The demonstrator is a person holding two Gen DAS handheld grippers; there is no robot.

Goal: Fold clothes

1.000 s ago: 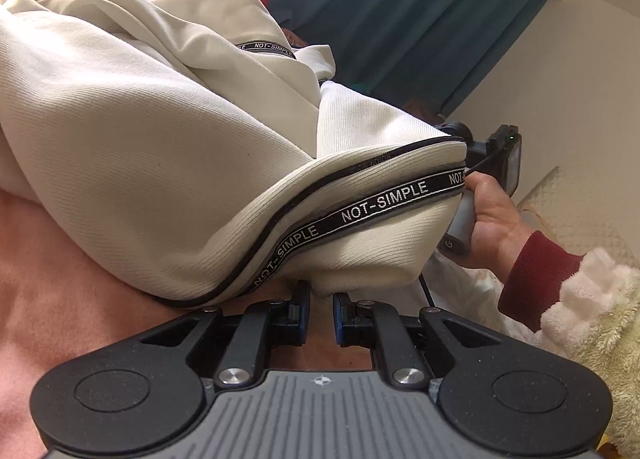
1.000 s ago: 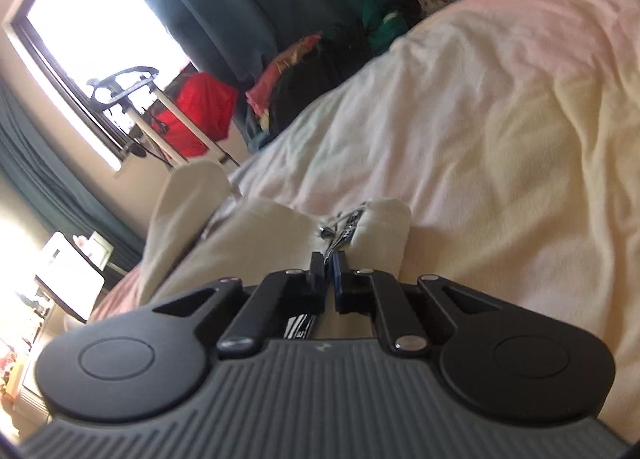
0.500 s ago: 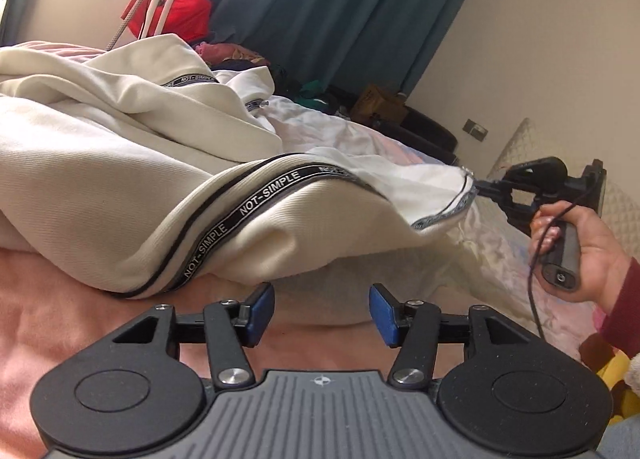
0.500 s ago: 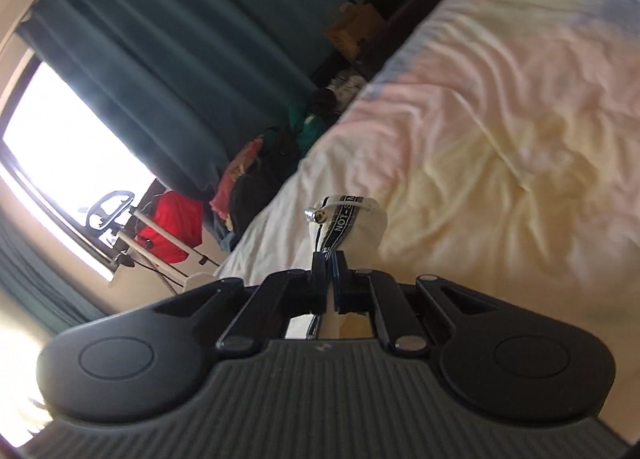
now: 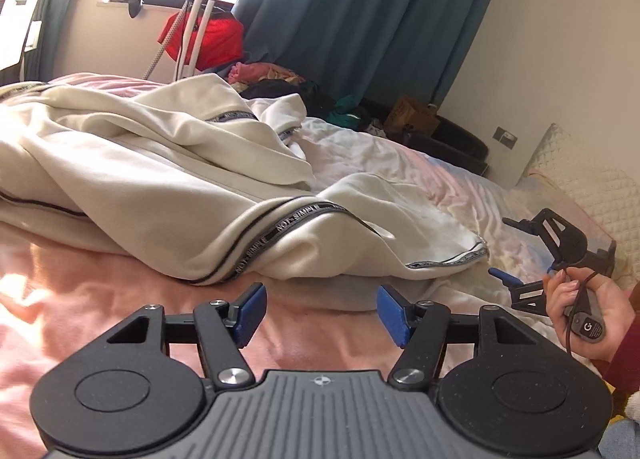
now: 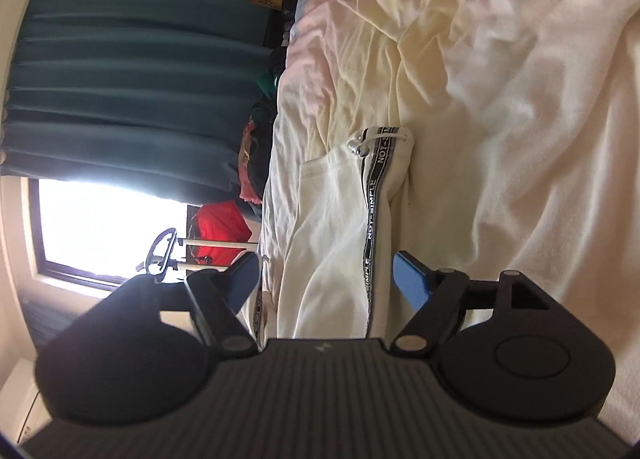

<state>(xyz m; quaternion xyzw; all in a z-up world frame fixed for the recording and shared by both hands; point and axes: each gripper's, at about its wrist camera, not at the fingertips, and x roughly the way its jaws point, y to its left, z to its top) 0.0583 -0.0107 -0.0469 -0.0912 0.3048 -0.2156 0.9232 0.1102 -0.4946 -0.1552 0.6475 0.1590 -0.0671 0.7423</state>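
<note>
A cream garment (image 5: 168, 179) with black "NOT-SIMPLE" tape trim lies bunched on the bed. My left gripper (image 5: 320, 313) is open and empty, just in front of its near fold. My right gripper (image 6: 324, 279) is open, rolled on its side, with the garment's trimmed end (image 6: 376, 187) lying loose between and beyond its fingers. In the left wrist view the right gripper (image 5: 516, 267) shows open at the right, held in a hand, close to the garment's corner (image 5: 468, 253).
The bed has a pink blanket (image 5: 100, 311) near me and a rumpled pale sheet (image 6: 520, 79) beyond. Teal curtains (image 5: 360, 19), a window, a red item on a stand (image 5: 204, 35), and a heap of clothes (image 5: 280, 79) lie behind the bed.
Both grippers opened and let go of the garment, which dropped onto the bed. The left gripper drew back; the right gripper rolled onto its side.
</note>
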